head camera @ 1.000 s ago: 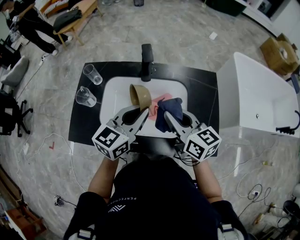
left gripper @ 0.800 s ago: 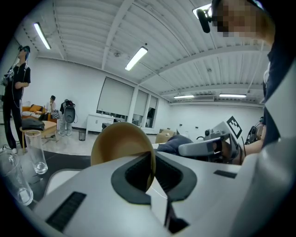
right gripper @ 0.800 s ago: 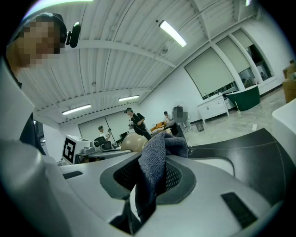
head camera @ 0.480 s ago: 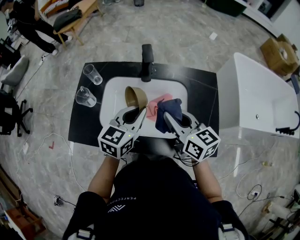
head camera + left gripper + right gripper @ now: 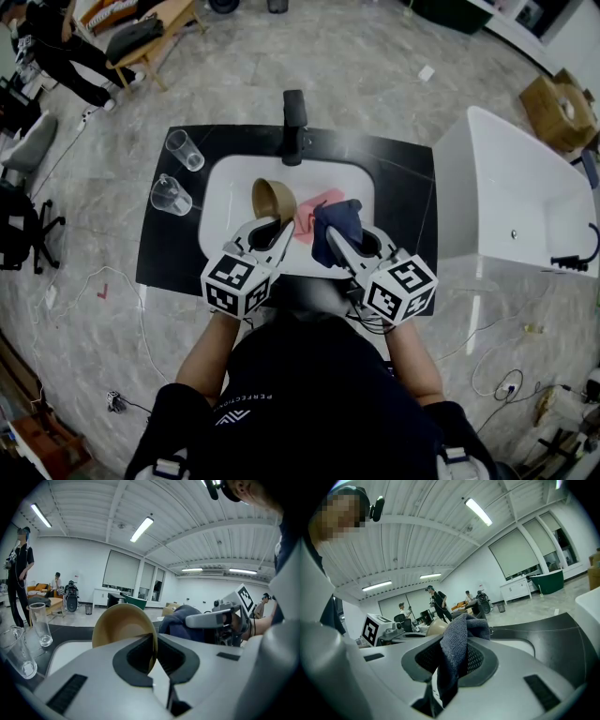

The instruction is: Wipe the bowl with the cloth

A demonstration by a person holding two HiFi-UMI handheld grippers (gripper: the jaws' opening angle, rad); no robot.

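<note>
Now, a tan round bowl (image 5: 274,197) stands on edge beside a dark blue cloth (image 5: 339,220), over the white sink (image 5: 220,187).
Your left gripper (image 5: 281,225) clamps its rim, likely so the cloth pinched in your right gripper (image 5: 330,230) can reach it.

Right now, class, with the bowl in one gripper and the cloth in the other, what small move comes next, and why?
Probably move the right gripper leftward until the cloth meets the bowl. The left gripper pinches the bowl's rim, holding it on edge over the sink; the cloth sits clamped beside it, seemingly not touching yet.
</note>
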